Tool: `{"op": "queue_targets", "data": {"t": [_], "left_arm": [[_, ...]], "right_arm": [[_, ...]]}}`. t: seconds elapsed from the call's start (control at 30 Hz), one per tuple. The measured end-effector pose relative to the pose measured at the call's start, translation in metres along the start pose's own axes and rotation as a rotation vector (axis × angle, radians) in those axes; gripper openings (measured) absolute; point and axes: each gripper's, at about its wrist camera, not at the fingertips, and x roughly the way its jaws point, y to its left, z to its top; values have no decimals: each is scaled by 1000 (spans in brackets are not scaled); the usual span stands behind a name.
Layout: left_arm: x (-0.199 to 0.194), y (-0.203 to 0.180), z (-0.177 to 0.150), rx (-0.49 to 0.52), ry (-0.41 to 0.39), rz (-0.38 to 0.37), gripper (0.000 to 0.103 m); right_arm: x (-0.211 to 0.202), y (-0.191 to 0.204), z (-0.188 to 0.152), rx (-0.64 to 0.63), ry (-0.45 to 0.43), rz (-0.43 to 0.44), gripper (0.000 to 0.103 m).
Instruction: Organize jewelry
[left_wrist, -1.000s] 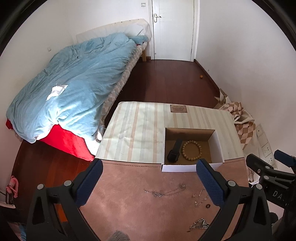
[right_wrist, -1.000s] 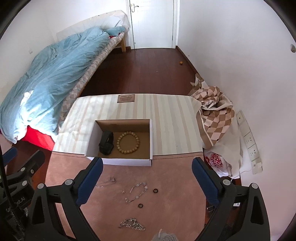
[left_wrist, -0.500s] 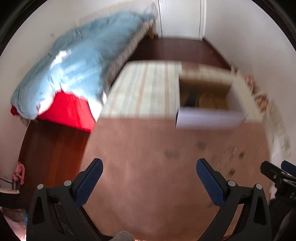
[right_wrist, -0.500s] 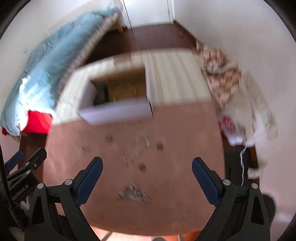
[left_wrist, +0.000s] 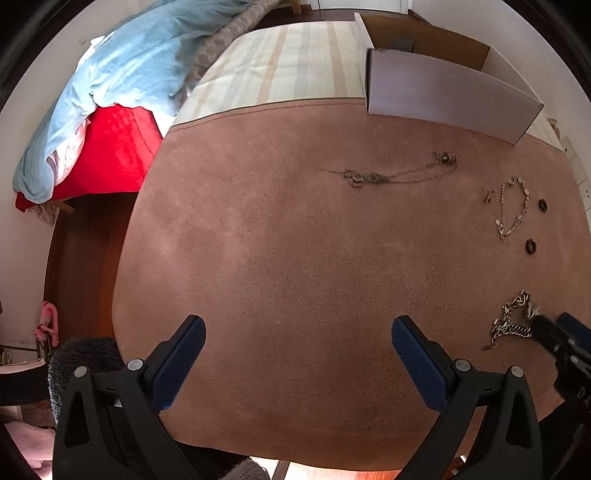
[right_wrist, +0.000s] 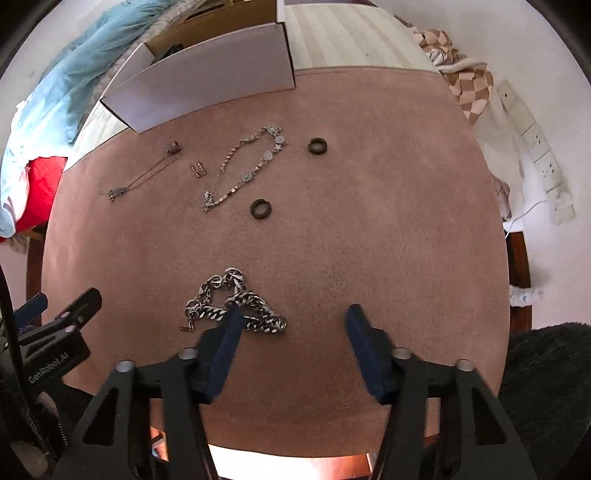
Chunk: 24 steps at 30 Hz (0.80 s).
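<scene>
Pink worktop (right_wrist: 369, 221): chunky chain (right_wrist: 232, 306) heaped well short of the white box (right_wrist: 207, 85). My right tool (right_wrist: 293, 321) is closing, empty; chain left of centre. Left tool (left_wrist: 295, 339) released, farther off.

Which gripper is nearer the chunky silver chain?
Right. The right gripper, jaws closing, is at the chunky silver chain, one finger over it; the left gripper hovers well aside, over bare mat.

Bare pink mat (left_wrist: 280, 236) left and centre, jewelry scattered right, white box (left_wrist: 443, 96) walling far edge
</scene>
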Motion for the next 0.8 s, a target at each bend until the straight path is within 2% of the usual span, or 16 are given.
{"op": "queue_targets", "data": {"t": [0.03,0.07,0.13,0.2,0.37,0.53,0.7,0.8], "left_arm": [[1,-2,0,4,-1,2,103],[2,-3,1,5,-1,2,103],[2,-3,4,2,-4,-2,103],[1,-2,8,0,-7,-5,103],[-2,-9,30,-11,-24,-35,102],[-4,-38,66,7,-66,-92,102],[4,-71,92,47,-78,-128,101],[10,-84,103,70,-82,-134,91]], "right_arm": [[-1,2,0,-10,-5,4,23],[-1,2,0,-4,-2,32,11],[-1,2,3,4,-8,37,10],[-6,-5,8,20,-28,37,4],[-25,-38,31,131,-120,14,4],[-26,-68,51,200,-141,-8,4],[-20,-74,66,217,-144,-14,4],[-16,-80,72,232,-140,-4,4]]}}
